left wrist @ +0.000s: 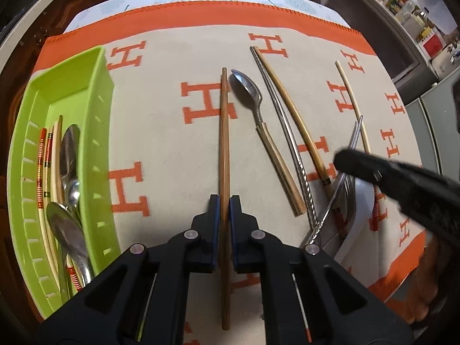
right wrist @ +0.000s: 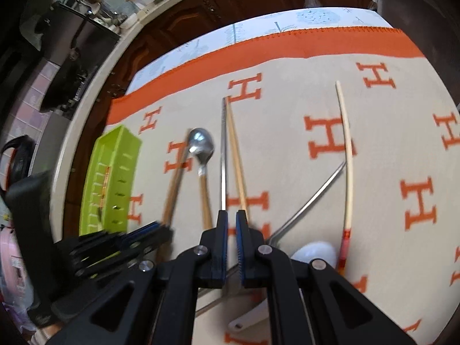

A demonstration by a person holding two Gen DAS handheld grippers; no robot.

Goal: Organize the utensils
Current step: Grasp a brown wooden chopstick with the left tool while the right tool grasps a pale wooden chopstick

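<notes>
Left tool (left wrist: 224, 201) held low and level over the desk, clamped on a brown chopstick (left wrist: 224, 132) running ahead between its fingers. Right tool (right wrist: 231, 215) nearly together, empty, above the steel chopstick (right wrist: 223, 155). Green tray (left wrist: 97, 132) left of the left tool.

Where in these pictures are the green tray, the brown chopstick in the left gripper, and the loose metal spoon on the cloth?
Green tray (left wrist: 100, 92): left wrist view, on its right wall.
Brown chopstick (left wrist: 224, 132): left wrist view, mid-shaft, ahead of the fingers.
Metal spoon (left wrist: 246, 85): left wrist view, on the bowl.
</notes>
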